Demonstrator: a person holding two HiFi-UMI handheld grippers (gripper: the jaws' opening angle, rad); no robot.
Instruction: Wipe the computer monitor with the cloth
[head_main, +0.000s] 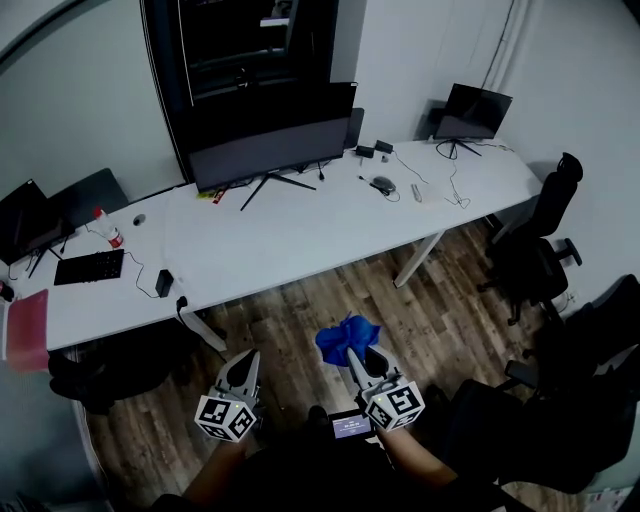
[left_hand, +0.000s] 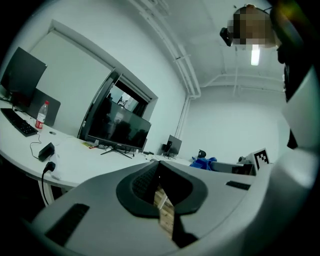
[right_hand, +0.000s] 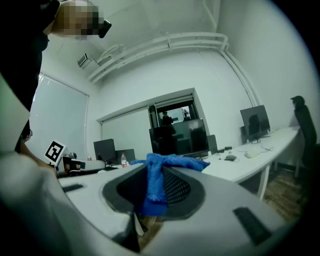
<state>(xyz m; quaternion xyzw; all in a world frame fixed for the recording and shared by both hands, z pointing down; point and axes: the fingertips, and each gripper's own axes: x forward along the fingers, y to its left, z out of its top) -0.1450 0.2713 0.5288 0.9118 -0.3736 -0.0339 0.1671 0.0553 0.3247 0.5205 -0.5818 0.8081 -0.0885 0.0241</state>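
My right gripper is clamped on the blue cloth. My left gripper, jaws together, holds nothing. The wide monitor stands well ahead on the white desk. I should step close and press the cloth flat.

The head view looks steeply down from well back on the white desk and big monitor, which both low, upward-tilted gripper views face from afar
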